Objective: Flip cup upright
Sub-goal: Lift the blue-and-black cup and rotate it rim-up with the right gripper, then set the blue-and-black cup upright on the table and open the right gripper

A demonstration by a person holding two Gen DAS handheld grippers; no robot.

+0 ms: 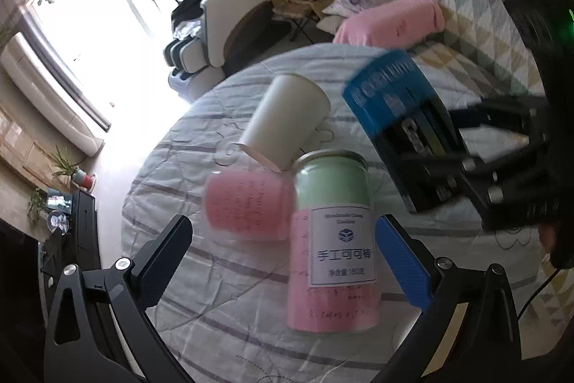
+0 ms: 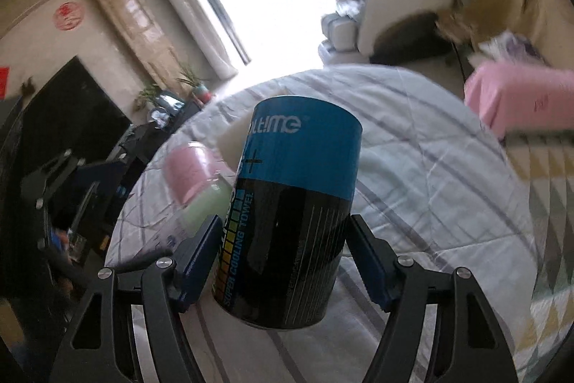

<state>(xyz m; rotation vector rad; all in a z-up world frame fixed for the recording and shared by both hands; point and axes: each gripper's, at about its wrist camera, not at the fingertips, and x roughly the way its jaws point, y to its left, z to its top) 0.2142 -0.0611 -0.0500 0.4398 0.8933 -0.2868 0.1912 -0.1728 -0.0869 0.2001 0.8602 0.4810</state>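
My right gripper (image 2: 283, 257) is shut on a black and blue canister (image 2: 290, 214) and holds it above the table, tilted; the left wrist view shows that canister (image 1: 398, 128) in the air at the right. A white paper cup (image 1: 287, 121) lies on its side on the table. A pink cup (image 1: 247, 210) lies next to it. A tall pink and green can (image 1: 333, 239) stands upright. My left gripper (image 1: 283, 246) is open, with its fingers on either side of the pink cup and the tall can, and holds nothing.
The round table (image 1: 201, 293) has a pale striped quilted cloth. A pink towel (image 1: 391, 20) lies on a sofa behind it. A massage chair (image 1: 233, 9) and a bright window are further back. A TV stand (image 2: 71, 131) is at the left.
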